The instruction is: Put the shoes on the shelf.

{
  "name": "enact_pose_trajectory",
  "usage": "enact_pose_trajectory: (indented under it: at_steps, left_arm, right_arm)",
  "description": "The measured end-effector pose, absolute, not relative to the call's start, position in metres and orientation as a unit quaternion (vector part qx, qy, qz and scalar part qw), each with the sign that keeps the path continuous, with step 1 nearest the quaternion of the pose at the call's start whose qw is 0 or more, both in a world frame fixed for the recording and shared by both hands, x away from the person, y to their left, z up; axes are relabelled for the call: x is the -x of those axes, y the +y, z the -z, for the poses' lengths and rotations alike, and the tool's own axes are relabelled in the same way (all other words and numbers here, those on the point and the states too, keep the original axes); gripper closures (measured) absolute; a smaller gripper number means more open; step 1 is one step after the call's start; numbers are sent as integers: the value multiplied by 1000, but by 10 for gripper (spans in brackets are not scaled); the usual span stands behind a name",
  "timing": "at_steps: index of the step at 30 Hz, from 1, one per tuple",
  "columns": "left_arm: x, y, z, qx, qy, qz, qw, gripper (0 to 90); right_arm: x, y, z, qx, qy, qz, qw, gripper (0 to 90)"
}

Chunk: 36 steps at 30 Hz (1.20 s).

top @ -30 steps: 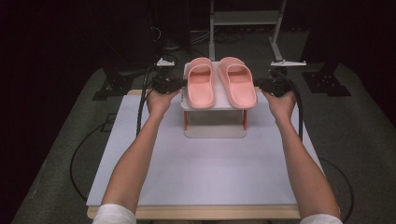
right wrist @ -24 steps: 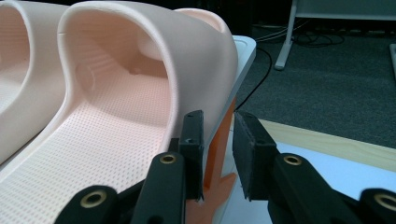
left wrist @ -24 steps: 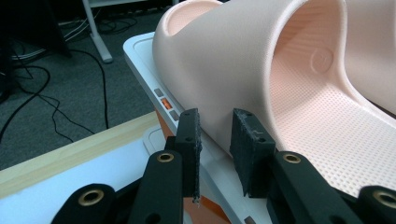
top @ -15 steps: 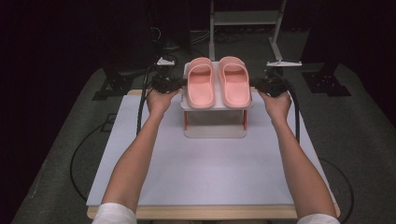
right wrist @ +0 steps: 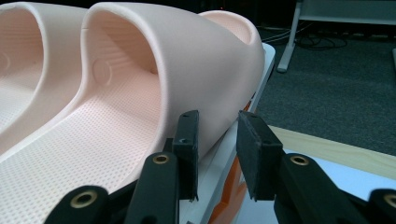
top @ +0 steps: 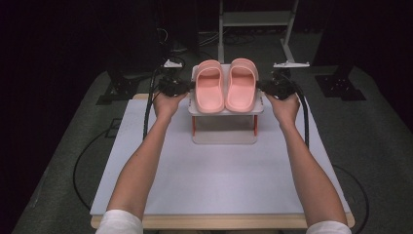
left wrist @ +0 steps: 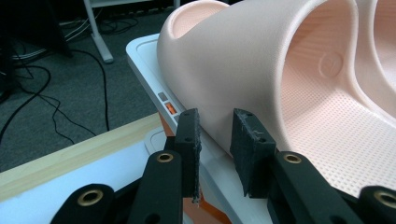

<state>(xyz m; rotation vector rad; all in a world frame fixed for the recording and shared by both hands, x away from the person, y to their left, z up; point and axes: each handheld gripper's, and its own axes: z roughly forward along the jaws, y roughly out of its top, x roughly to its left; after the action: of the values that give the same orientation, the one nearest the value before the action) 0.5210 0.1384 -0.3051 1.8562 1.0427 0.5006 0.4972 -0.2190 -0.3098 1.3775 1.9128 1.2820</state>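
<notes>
both forearms reach straight toward 12 o'clock, hands level at either side of a small white rack (top: pixel 225 111) on the white surface (top: pixel 214 180). the left claw (left wrist: pixel 215 140) straddles the outer edge of the left pink slipper (top: pixel 210 87), jaws narrowly apart, contact unclear. the right claw (right wrist: pixel 217 140), jaws just opened further, brackets the right pink slipper (top: pixel 242 84) edge. both slippers lie side by side on the rack, as a second ago.
</notes>
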Motion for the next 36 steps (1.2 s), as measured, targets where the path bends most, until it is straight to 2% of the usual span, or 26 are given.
enact_pose_trajectory:
  at_steps: [24,29,33,36]
  left_arm:
    - [-523,134,307,-750,424,-207,463,729]
    - [-523,135,307,-749,427,-208,463,709]
    - [-522,138,305,-748,429,-204,462,646]
    - [-521,139,303,-744,430,-205,468,636]
  right_arm:
    - [-502,-216,310,-495,698,-467,225,695]
    - [-502,-217,310,-495,698,-466,225,674]
    - [-502,-218,310,-495,699,-464,228,638]
    - [-501,-219,310,-495,700,-464,224,619]
